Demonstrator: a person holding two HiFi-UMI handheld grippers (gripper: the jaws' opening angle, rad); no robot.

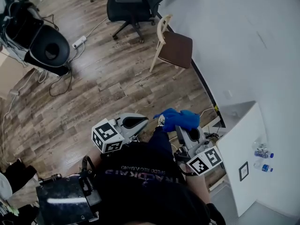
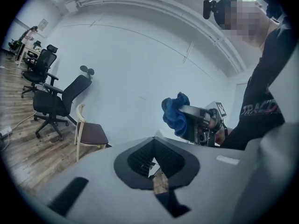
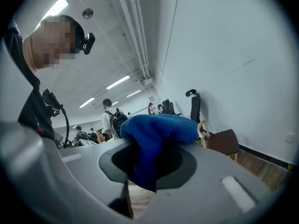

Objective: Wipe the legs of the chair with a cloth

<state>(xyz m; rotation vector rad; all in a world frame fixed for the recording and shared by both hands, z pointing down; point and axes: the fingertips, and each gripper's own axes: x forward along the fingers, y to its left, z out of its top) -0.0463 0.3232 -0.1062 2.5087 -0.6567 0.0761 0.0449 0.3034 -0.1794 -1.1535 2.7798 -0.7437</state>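
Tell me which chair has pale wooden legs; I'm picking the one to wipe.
The brown-seated chair by the wall; the black office chairs have dark star-shaped bases.

Your cloth (image 1: 178, 118) is bright blue; the far chair (image 1: 177, 49) has a brown seat and cream legs, on grey-brown wood-grain floor (image 1: 108, 88).

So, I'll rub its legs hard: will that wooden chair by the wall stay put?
Likely it slides: the chair looks light, on slim pale legs over smooth floor. The wall beside it may check a push that way. The cloth in the right tool looks floppy, so should press softly.
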